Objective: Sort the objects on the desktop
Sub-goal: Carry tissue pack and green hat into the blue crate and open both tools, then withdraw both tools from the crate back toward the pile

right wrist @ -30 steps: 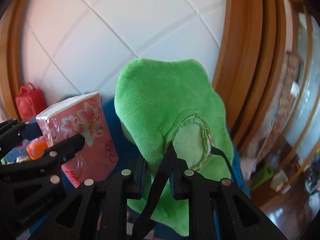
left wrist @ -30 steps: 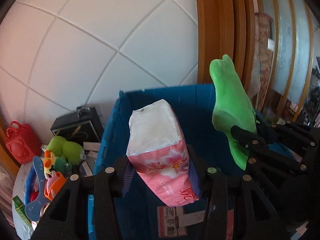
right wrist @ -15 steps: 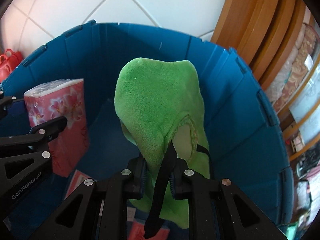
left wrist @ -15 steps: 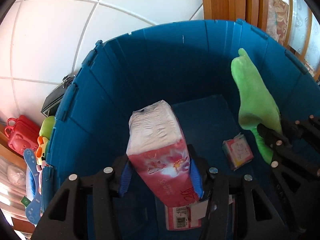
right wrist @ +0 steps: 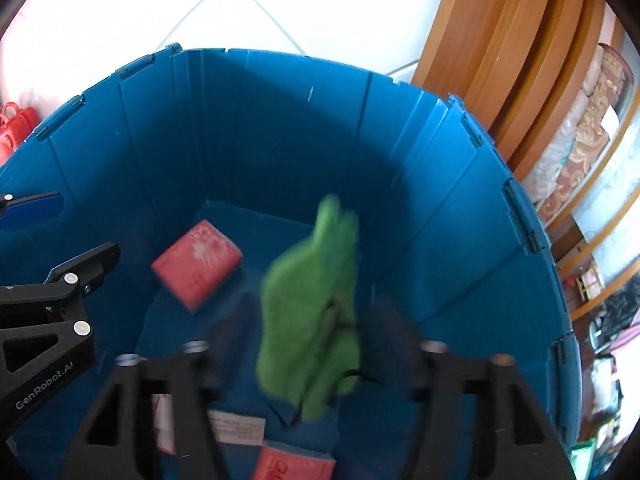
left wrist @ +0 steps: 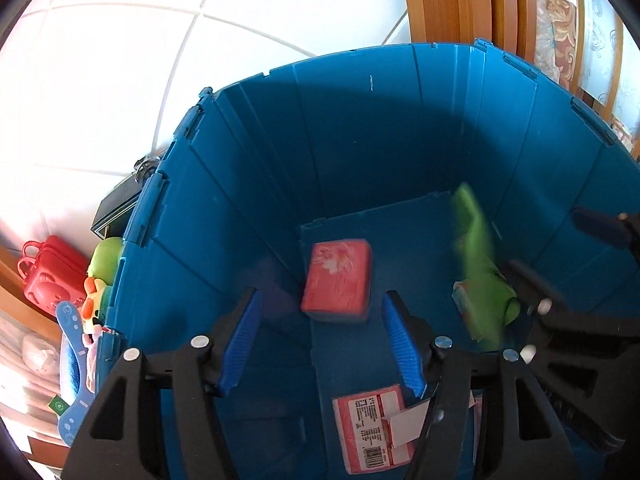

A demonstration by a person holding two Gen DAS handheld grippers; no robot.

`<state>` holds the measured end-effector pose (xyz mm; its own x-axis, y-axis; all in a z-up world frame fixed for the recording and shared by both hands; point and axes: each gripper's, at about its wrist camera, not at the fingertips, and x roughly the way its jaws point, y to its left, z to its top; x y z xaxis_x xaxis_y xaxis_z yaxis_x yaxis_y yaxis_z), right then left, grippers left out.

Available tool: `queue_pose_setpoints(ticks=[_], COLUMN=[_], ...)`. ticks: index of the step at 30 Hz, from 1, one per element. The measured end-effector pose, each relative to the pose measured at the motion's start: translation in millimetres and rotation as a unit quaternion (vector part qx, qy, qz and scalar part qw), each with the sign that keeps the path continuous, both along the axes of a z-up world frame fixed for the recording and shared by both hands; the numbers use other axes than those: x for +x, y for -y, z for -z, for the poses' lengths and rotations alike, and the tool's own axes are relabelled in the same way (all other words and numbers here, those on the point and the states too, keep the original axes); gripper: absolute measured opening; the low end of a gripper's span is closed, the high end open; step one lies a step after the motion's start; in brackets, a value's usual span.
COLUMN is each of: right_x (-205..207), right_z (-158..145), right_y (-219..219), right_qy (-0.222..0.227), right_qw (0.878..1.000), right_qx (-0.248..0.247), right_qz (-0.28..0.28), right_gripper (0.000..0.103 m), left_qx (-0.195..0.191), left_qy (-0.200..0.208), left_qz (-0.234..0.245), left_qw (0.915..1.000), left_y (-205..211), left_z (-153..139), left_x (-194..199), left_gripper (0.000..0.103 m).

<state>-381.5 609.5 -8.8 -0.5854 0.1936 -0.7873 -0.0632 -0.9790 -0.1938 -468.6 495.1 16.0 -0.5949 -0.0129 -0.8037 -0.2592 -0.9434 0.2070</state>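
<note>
Floor: glossy white tile (left wrist: 120,92), upper left; varnished wood frame (right wrist: 516,64), upper right. Blue ribbed plastic bin (left wrist: 360,128), centre frame, smooth walls. Pink floral tissue pack (left wrist: 338,280), soft, rectangular, low inside the bin. Left gripper (left wrist: 320,344): jaws opening, clear of the pack. Right gripper (right wrist: 312,344): jaws opening, blurred; green plush toy (right wrist: 312,300) loose between them, motion-smeared.

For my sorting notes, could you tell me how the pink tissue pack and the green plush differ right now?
The tissue pack is a pink box shape, sharp in both views; the plush is green, soft, and motion-blurred. The pack sits clear beyond the left gripper's opening jaws; the plush hangs between the right gripper's opening jaws. Both are inside the blue bin.
</note>
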Motion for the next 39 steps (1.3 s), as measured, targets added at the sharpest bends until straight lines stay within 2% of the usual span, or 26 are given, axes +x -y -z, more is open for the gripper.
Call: queue_pose_setpoints(ticks=[1, 7, 12, 16, 18, 21, 27, 32, 36, 39], right_x=[-0.2, -4.0, -8.6, -5.4, 1.1, 18.5, 66.0, 114.6, 151.8, 175.3], right_z=[-0.1, 4.2, 7.2, 2.2, -7.2, -40.3, -97.9, -102.7, -99.3, -95.8], right_y=[-0.3, -5.6, -12.9, -15.9, -12.1, -3.1, 13.8, 36.4, 60.6, 84.6], right_qy=[0.000, 0.016, 0.022, 0.020, 0.012, -0.021, -0.051, -0.068, -0.092, -0.108], right_qw=[1.000, 1.000, 1.000, 0.999, 1.000, 1.000, 0.998, 0.997, 0.993, 0.989], right_qx=[0.002, 0.001, -0.010, -0.020, -0.006, 0.010, -0.010, -0.009, -0.027, -0.048], right_qz=[0.001, 0.012, 0.015, 0.019, 0.017, -0.003, -0.021, -0.042, -0.062, -0.087], right_gripper=[0.085, 0.099, 0.102, 0.102, 0.102, 0.102, 0.103, 0.103, 0.103, 0.103], left_qx=[-0.001, 0.004, 0.025, 0.046, 0.069, 0.091, 0.118, 0.135, 0.141, 0.148], left_qy=[0.000, -0.002, -0.003, -0.030, -0.045, -0.071, -0.103, -0.134, -0.184, -0.195], left_qz=[0.001, 0.000, -0.006, -0.011, -0.010, -0.005, -0.006, -0.021, -0.050, -0.065], left_qw=[1.0000, 1.0000, 0.9997, 0.9985, 0.9966, 0.9933, 0.9876, 0.9815, 0.9714, 0.9674], left_y=[-0.2, 1.3, 8.5, 16.6, 22.0, 30.5, 55.4, 92.4, 128.8, 152.4], left_z=[0.2, -0.7, -5.4, -20.9, -35.3, -60.9, -93.3, -102.5, -105.6, -100.0], left_x=[0.4, 0.2, 4.6, 21.6, 34.3, 57.3, 110.9, 158.3, 202.7, 228.9], left_gripper=[0.061, 0.061, 0.061, 0.061, 0.061, 0.061, 0.063, 0.063, 0.063, 0.063])
